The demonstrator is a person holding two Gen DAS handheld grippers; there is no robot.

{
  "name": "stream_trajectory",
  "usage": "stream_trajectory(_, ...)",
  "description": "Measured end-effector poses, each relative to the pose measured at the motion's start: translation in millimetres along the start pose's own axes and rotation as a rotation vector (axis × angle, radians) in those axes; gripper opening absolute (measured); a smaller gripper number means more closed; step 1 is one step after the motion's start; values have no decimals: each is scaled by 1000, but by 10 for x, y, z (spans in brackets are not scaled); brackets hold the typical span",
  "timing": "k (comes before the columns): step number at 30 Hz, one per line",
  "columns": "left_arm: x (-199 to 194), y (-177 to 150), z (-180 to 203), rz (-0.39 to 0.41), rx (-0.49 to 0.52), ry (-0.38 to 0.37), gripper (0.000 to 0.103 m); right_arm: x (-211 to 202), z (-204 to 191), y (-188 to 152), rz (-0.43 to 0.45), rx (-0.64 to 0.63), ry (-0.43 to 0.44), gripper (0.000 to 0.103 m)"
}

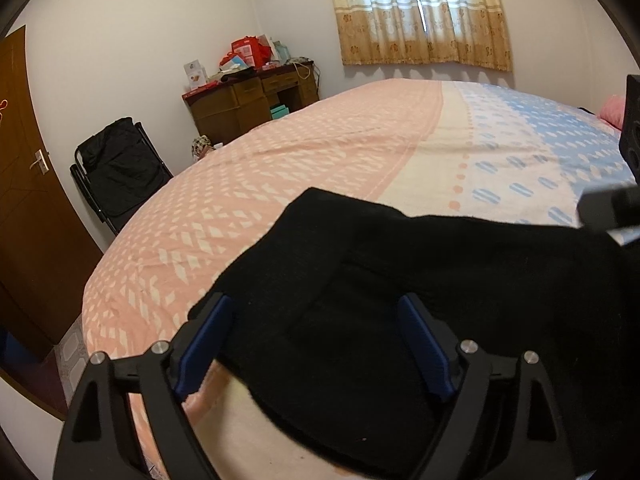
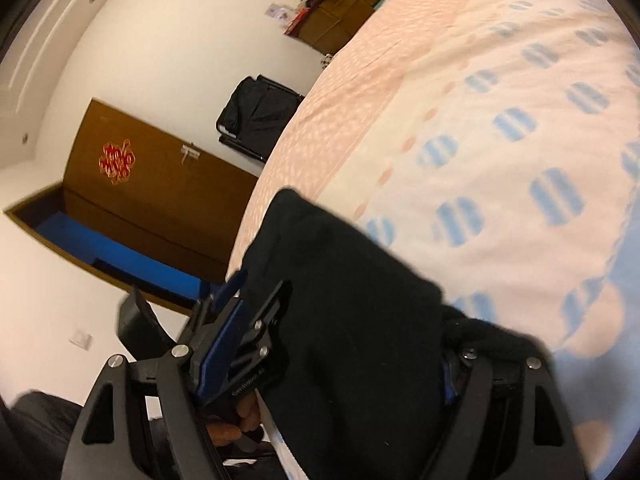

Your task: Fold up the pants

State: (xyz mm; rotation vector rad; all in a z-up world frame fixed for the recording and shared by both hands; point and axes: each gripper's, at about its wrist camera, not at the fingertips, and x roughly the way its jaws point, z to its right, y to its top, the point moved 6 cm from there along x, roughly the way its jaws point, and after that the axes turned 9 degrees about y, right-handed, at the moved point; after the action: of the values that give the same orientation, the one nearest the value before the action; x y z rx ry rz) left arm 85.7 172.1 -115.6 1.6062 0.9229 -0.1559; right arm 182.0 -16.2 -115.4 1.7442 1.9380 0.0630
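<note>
A home bedroom: a bed [image 1: 320, 152], curtained window [image 1: 420, 12], cluttered wooden desk [image 1: 248, 100] and door [image 2: 152, 196]

Black pants [image 1: 420, 280], bunched into a thick folded mass, lie at the near edge of a pink-and-blue patterned bed [image 1: 340, 140].

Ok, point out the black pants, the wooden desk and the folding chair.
black pants [image 1: 460, 280], left wrist view, on the folded cloth's middle.
wooden desk [image 1: 248, 100], left wrist view, on its drawer front.
folding chair [image 1: 120, 164], left wrist view, on its dark-draped back.
</note>
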Motion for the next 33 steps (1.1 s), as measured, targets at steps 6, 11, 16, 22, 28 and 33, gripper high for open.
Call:
stream_trajectory(6, 10, 4, 11, -5, 0, 1, 90, -341, 356, 162, 31, 161, 70, 69)
stream_trajectory(11, 9, 13, 17, -4, 1, 3, 90, -579, 388, 97, 63, 112, -81, 63)
stream_trajectory(16, 0, 5, 22, 0, 0, 1, 91, -1469, 591, 2, 256, 181, -361, 63)
stream_trajectory(22, 0, 0, 24, 1, -3, 4, 91, -2936, 462, -708, 523, 189, -982, 63)
stream_trajectory(28, 9, 1, 21, -11, -8, 10, 93, -4245, 524, -1518, 669, 390, -1202, 63)
stream_trajectory(33, 23, 18, 22, -17, -12, 28, 94, -4581, 856, -1717, 634, 496, -1203, 63)
